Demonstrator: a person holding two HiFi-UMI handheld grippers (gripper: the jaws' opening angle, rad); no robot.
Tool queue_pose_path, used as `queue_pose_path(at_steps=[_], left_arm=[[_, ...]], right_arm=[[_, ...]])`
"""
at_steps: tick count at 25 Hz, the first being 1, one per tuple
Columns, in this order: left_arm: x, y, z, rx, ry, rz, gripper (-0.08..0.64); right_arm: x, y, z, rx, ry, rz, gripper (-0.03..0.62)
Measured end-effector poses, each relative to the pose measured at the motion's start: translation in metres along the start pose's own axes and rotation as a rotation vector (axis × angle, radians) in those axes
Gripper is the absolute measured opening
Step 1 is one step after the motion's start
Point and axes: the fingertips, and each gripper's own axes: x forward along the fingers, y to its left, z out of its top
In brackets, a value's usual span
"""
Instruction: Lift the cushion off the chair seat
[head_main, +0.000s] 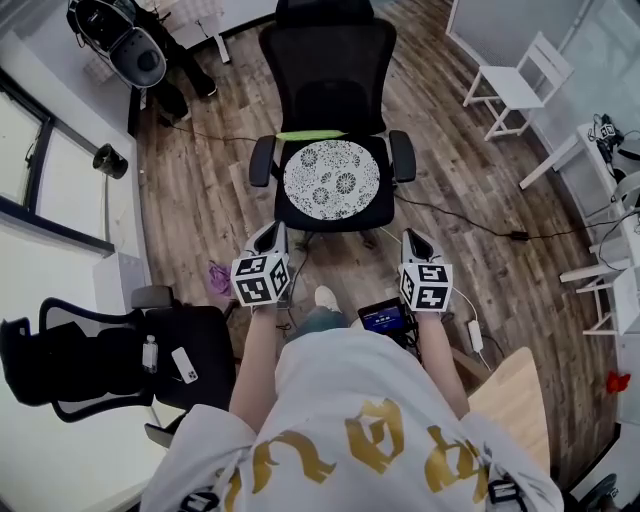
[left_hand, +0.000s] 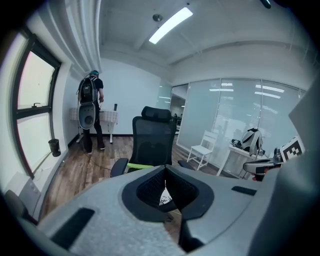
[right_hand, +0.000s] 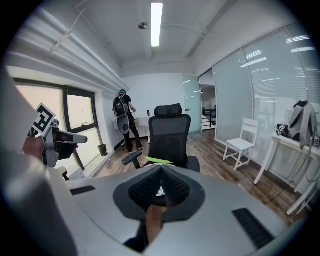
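A round white cushion (head_main: 332, 180) with a black flower print lies on the seat of a black mesh office chair (head_main: 331, 75) straight ahead. My left gripper (head_main: 272, 238) is held short of the seat's near left corner, jaws shut and empty. My right gripper (head_main: 415, 243) hovers short of the near right corner, also shut with nothing in it. In the left gripper view the chair (left_hand: 154, 137) stands beyond the shut jaws, with a sliver of cushion (left_hand: 165, 199) showing between them. The right gripper view shows the same chair (right_hand: 170, 132) ahead.
A second black chair (head_main: 120, 350) stands at my left with small items on its seat. A white chair (head_main: 515, 85) and white tables (head_main: 600, 180) are at the right. A cable (head_main: 470, 222) crosses the wood floor. A person (left_hand: 90, 110) stands far back by the window.
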Motion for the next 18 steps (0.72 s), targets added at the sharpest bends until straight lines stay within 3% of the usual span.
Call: queue_pose_path(at_steps=[10, 18], left_arm=[[0.009, 0.000, 0.001, 0.039, 0.016, 0.010, 0.011], [0.052, 0.010, 0.008, 0.038, 0.051, -0.008, 0.011]], right_arm=[[0.011, -0.011, -0.001, 0.031, 0.003, 0.001, 0.011], [0.055, -0.017, 0.004, 0.038, 0.036, 0.006, 0.011]])
